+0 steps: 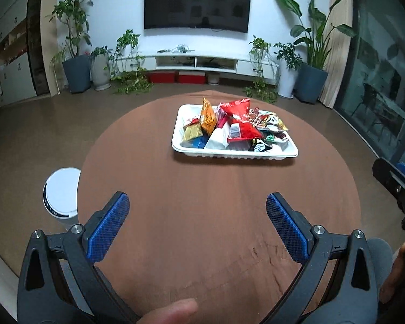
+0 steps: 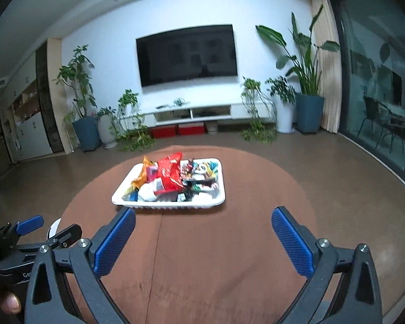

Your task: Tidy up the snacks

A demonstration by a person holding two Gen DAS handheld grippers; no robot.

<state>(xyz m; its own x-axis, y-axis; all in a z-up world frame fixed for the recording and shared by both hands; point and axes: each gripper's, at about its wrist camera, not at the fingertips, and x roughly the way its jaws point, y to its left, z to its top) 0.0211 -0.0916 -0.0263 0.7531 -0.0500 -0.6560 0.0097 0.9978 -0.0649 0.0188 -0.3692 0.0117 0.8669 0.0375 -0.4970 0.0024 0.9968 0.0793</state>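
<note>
A white tray [image 1: 235,155] sits on the round brown table [image 1: 202,229], heaped with snack packets: a large red bag [image 1: 239,120], an orange packet [image 1: 208,117], a gold one [image 1: 192,132]. The tray also shows in the right wrist view [image 2: 172,205] with the red bag [image 2: 170,174] on top. My left gripper [image 1: 197,210] is open and empty, well short of the tray. My right gripper [image 2: 203,225] is open and empty, just in front of the tray's near edge. Part of the left gripper [image 2: 29,225] shows at the left of the right wrist view.
A white round bin [image 1: 62,194] stands on the floor left of the table. Beyond the table are a white TV cabinet [image 1: 197,62], a wall TV [image 1: 197,5] and several potted plants [image 1: 77,73]. Glass doors [image 1: 378,94] are at the right.
</note>
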